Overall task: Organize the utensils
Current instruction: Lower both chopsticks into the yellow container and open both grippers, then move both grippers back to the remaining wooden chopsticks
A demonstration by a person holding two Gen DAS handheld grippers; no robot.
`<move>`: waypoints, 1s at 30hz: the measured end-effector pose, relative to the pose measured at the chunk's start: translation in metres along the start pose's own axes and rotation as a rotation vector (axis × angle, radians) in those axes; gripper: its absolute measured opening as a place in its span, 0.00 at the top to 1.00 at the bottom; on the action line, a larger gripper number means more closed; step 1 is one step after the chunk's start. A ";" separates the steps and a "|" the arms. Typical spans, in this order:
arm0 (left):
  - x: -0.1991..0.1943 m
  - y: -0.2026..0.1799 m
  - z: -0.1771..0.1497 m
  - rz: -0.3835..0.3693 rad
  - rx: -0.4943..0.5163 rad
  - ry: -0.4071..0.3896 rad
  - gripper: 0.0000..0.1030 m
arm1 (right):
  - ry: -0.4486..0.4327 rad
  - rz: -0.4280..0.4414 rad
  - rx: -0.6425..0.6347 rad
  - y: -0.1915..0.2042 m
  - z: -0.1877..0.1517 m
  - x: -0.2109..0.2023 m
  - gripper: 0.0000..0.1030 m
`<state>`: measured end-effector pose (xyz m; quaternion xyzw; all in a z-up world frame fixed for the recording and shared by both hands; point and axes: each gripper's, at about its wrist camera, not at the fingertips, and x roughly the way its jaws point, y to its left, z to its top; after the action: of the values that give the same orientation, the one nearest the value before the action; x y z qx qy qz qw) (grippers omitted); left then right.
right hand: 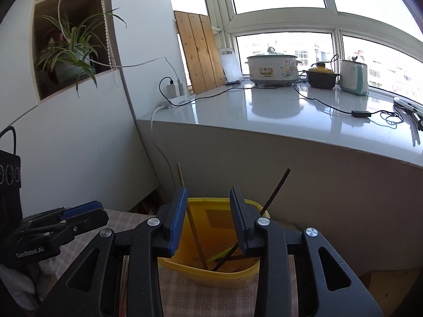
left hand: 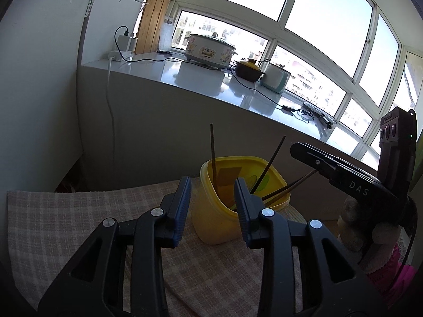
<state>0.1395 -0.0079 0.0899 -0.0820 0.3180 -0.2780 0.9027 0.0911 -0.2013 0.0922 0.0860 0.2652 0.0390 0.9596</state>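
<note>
Both hand-held grippers, left (left hand: 212,185) and right (right hand: 206,195), stand narrowly parted and empty; the yellow tub (left hand: 211,224) of chopsticks (left hand: 213,153) sits at twelve o'clock near the bench (left hand: 66,224) edge.

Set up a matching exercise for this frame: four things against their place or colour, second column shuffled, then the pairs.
Things:
1. chopsticks
2. container
3. floral cooker
4. spider plant

Place or colour:
A. in a wall shelf niche
B. yellow, on the checked cloth
C. leaning inside the container
D. on the white counter by the window

Pairs: 1-C, 2-B, 3-D, 4-A
</note>
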 end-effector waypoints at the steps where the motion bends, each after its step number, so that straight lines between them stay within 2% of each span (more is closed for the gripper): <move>1: -0.001 0.004 -0.003 0.019 0.004 0.004 0.69 | 0.001 0.008 -0.004 0.001 -0.002 -0.002 0.69; 3: -0.004 0.012 -0.010 0.058 0.005 0.013 0.69 | 0.004 0.026 -0.010 0.003 -0.006 -0.007 0.69; 5: -0.007 0.024 -0.020 0.089 -0.008 0.031 0.64 | 0.010 0.046 -0.017 0.005 -0.012 -0.012 0.69; 13: -0.006 0.071 -0.058 0.173 -0.084 0.119 0.63 | 0.080 0.118 -0.069 0.019 -0.042 -0.016 0.69; 23: 0.023 0.108 -0.107 0.214 -0.154 0.271 0.63 | 0.229 0.170 -0.167 0.047 -0.091 0.006 0.69; 30: 0.042 0.112 -0.127 0.223 -0.202 0.320 0.64 | 0.329 0.177 -0.226 0.067 -0.123 0.028 0.69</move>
<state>0.1382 0.0662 -0.0681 -0.0911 0.4907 -0.1528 0.8529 0.0497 -0.1149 -0.0131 -0.0067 0.4038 0.1659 0.8997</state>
